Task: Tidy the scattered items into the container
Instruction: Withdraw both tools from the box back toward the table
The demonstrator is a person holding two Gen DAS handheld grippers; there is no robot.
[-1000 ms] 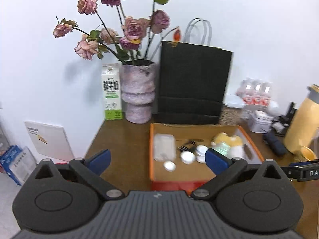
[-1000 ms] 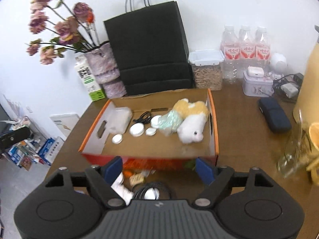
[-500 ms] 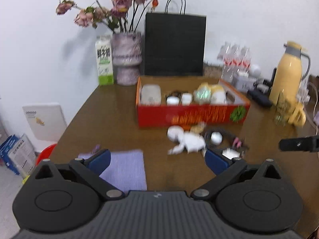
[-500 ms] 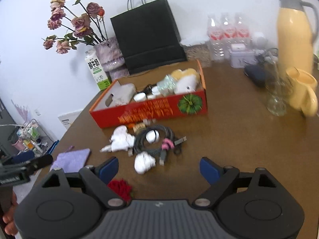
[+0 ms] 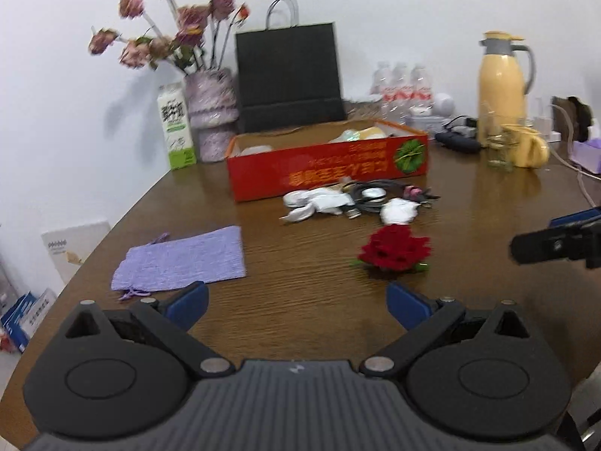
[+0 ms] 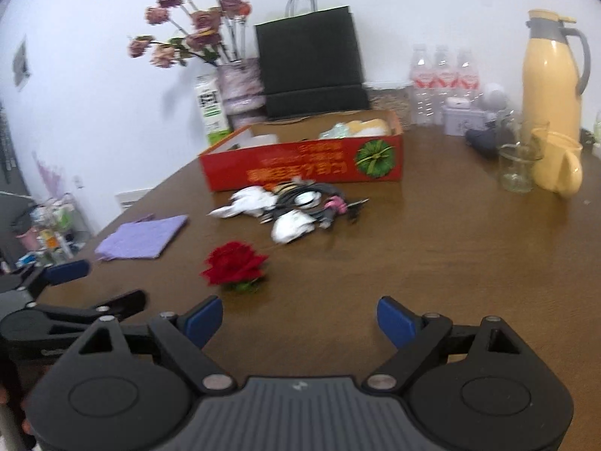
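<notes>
- The tabletop (image 5: 300,282) is dark brown with a wood grain.
- The box (image 5: 326,167) is red outside with yellow lettering and a green round emblem, plain brown cardboard inside.
- A flower (image 5: 392,250) is deep red with green leaves.
- A pouch (image 5: 184,259) near the left edge is pale lilac.
- A paper bag (image 5: 289,75) at the back edge is black.
- A thermos jug (image 5: 501,82) is creamy yellow with a grey top.
- Both grippers are black with blue pads (image 6: 203,317).
</notes>
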